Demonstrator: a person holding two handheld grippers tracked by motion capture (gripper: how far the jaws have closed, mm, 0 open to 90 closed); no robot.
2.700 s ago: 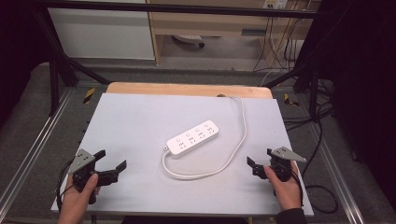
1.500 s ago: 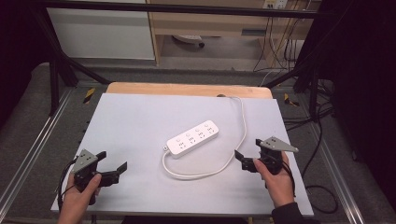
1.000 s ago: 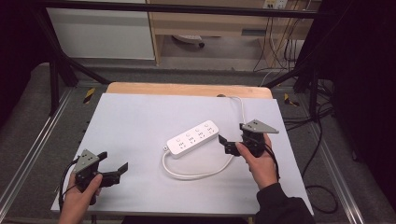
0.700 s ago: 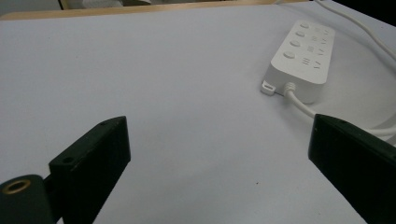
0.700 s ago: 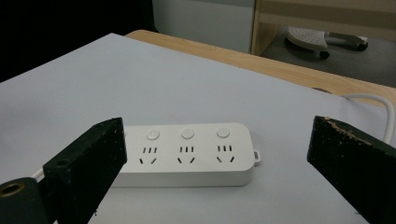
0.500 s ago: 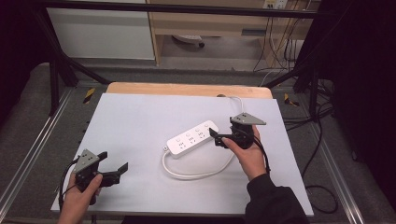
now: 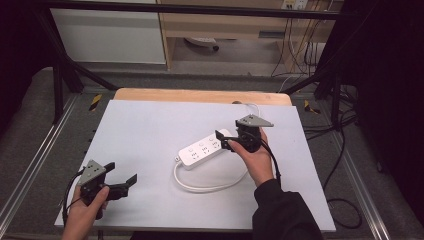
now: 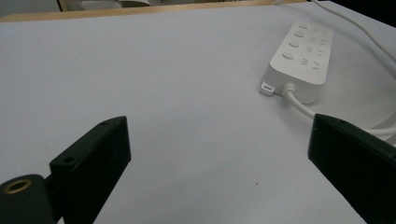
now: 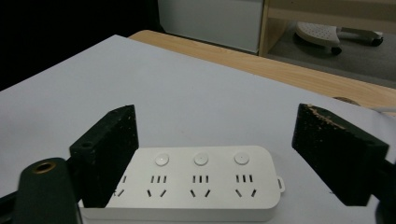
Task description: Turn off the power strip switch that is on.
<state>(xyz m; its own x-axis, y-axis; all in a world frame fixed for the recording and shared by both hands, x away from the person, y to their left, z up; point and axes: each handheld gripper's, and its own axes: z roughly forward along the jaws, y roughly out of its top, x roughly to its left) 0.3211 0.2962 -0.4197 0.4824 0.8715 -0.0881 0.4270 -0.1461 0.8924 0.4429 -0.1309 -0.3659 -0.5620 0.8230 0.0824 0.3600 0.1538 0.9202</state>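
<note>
Jaws of the right gripper (image 7: 223,141) stand wide and have just been closing a little, straddling the power strip (image 7: 204,149) without pressing it.
Lying mid-bench (image 7: 150,120), the strip runs lengthwise between the jaws, likely too long for their span, so closing here may skid or twist it; its looped white cord (image 7: 210,187) could drag. Left gripper (image 7: 120,184) waits wide open, well apart.

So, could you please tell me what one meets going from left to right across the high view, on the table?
Left black tongs in the person's left hand → white plastic power strip → right black tongs, open at the strip's far end.
</note>
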